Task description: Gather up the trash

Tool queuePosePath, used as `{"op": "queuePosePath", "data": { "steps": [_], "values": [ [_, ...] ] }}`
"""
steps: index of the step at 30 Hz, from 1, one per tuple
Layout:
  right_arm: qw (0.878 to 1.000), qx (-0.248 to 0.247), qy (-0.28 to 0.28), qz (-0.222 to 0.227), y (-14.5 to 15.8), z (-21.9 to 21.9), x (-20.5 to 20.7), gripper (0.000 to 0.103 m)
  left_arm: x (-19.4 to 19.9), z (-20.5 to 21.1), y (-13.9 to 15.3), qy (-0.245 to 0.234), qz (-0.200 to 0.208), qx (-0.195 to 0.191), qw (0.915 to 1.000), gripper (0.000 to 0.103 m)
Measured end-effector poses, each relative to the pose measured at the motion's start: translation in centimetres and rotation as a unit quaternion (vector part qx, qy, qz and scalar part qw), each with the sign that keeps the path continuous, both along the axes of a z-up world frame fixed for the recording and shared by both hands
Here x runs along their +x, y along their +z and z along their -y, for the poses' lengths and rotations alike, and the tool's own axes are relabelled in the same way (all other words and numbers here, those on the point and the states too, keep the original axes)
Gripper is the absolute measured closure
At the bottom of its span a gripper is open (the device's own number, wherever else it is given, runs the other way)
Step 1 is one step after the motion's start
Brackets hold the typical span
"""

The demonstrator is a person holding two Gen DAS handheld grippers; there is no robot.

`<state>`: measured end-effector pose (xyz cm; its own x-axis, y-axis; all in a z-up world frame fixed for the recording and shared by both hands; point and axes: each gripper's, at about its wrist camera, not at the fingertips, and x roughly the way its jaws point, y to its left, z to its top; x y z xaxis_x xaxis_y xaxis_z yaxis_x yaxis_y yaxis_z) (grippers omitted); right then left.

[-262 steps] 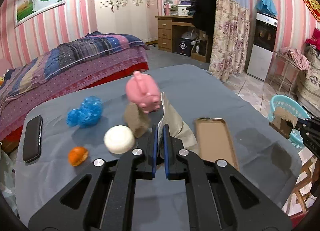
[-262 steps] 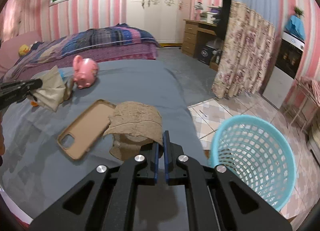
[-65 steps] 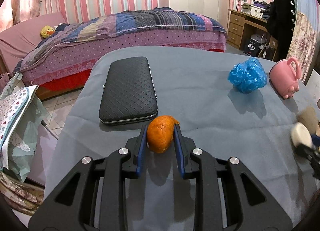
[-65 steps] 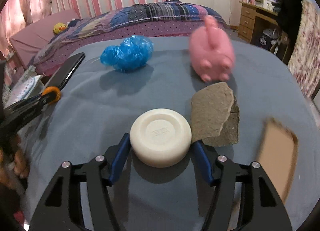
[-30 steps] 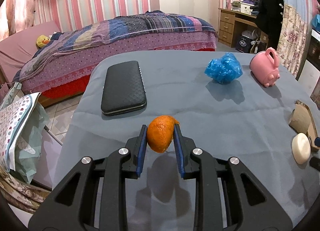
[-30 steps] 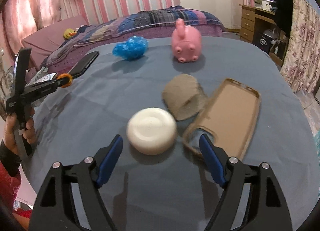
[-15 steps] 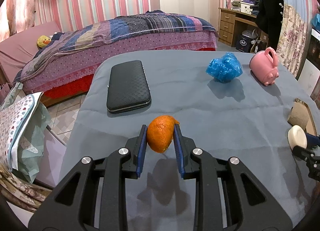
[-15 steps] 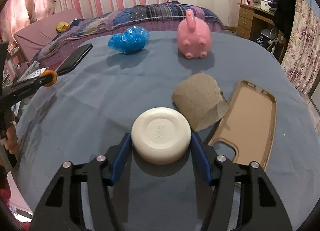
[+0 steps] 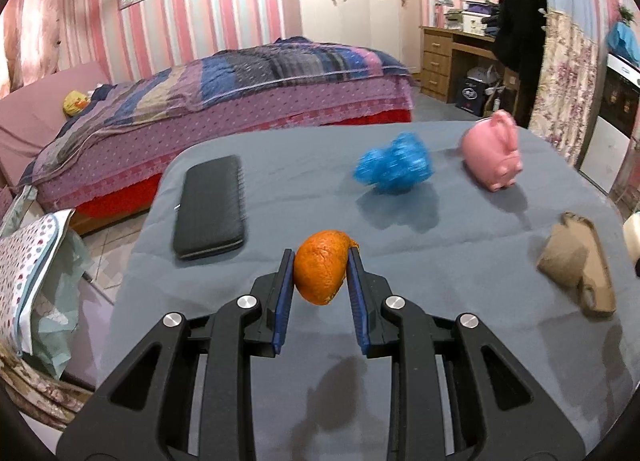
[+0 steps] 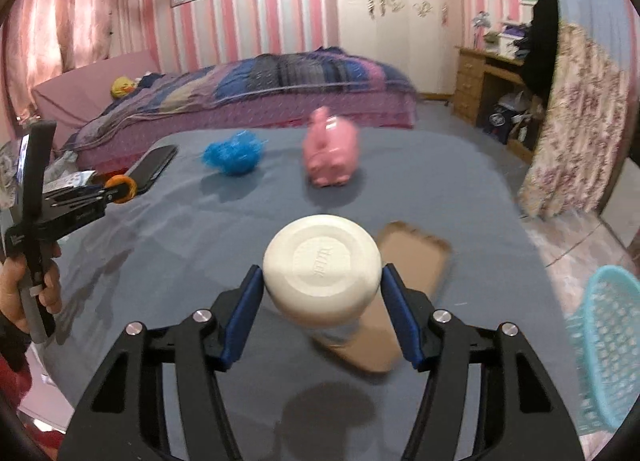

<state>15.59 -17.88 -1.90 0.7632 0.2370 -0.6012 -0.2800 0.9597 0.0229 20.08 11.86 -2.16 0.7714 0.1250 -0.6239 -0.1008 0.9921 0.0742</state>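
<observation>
2 pieces of trash in hand at once: orange peel [image 9: 320,278] pinched between the narrow jaws of the left gripper [image 9: 320,297], white round lid [image 10: 322,263] clamped between the wider-set jaws of the right gripper [image 10: 322,293]. Both lifted clear of the grey tabletop [image 9: 460,261], shadows cast below. Judged as the carry step, pickup finished, drop not yet made. Turquoise basket [image 10: 608,345] low at the right edge of the right wrist view, off the tabletop and beside it. Next move, by this reading: swing the lid rightward over the basket rim, open, then bring the peel across the whole tabletop to the same place. Left on the tabletop: crumpled blue bag [image 9: 394,169], torn brown cardboard [image 9: 576,261], likely trash too. Pink piggy bank [image 9: 494,163], black case [image 9: 210,207] and tan phone case [image 10: 400,301] probably keepers.
</observation>
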Motion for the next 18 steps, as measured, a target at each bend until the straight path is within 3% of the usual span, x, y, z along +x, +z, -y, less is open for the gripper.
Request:
{"op": "queuePosePath", "data": {
  "steps": [8,18],
  "values": [
    [0.996,-0.005,-0.084,0.022,1.7,9.0,-1.0,0.043,1.3,7.5,2.0,-0.061,0.019,-0.008,0.9979,0.078],
    [0.98,0.016,-0.195,0.024,1.4,20.3,-1.9,0.043,3.2,18.5,3.3,-0.139,0.028,-0.002,0.9898,0.078]
  ]
}}
